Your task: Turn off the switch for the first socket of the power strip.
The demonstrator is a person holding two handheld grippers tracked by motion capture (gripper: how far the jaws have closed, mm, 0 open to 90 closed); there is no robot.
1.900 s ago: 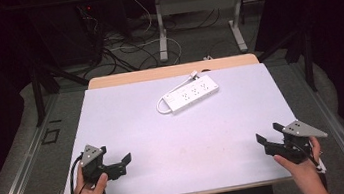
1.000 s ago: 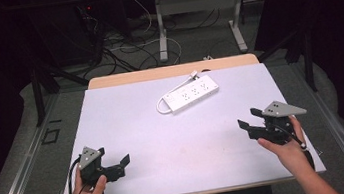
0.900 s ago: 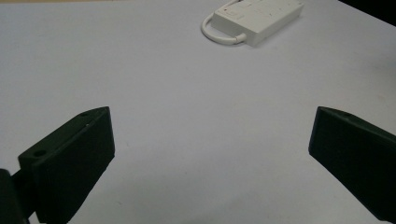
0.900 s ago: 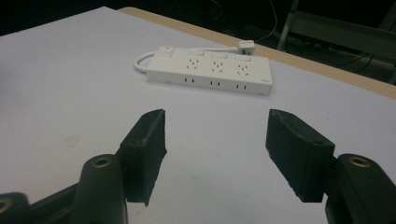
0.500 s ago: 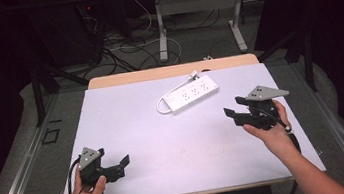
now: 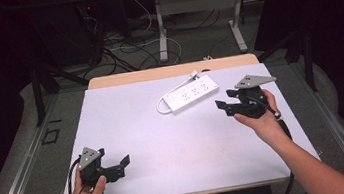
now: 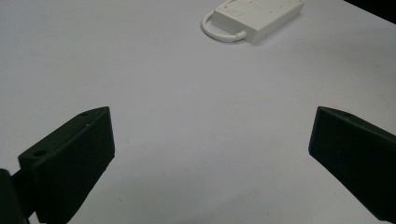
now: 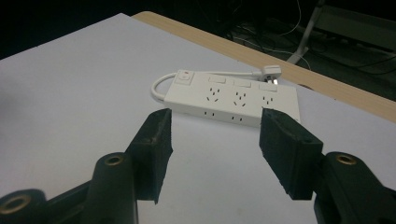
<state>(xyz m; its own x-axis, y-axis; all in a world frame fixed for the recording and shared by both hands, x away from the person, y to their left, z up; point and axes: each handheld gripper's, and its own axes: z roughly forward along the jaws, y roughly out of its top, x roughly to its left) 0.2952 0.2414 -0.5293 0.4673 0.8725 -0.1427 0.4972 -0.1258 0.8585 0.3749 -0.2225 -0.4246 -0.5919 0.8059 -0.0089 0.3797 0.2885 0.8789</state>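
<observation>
Reaching toward the power strip (image 6: 191,96), the right gripper (image 6: 226,105) hangs just off its near-right end, above the white tabletop (image 6: 176,147), not touching it. The strip lies flat at the far middle of the table, its cord (image 8: 159,88) looped at one end and the plug (image 8: 271,71) resting by the wooden edge behind it.

The likely trouble is the width of the grip. In the right gripper view the jaws stand about half open with nothing between them, having just narrowed a little, and the gap looks close to the strip's short side; if they come down along its length, or stay this narrow, the pads may land on top of the casing and shove it instead of straddling it. A smooth strip on a smooth sheet could skid toward the far edge. A grip at one end alone would probably let the other end sag and twist, and the cord could drag or snag.

The left gripper (image 6: 118,165) rests near the front-left corner, jaws spread wide and empty, well apart from the strip.
</observation>
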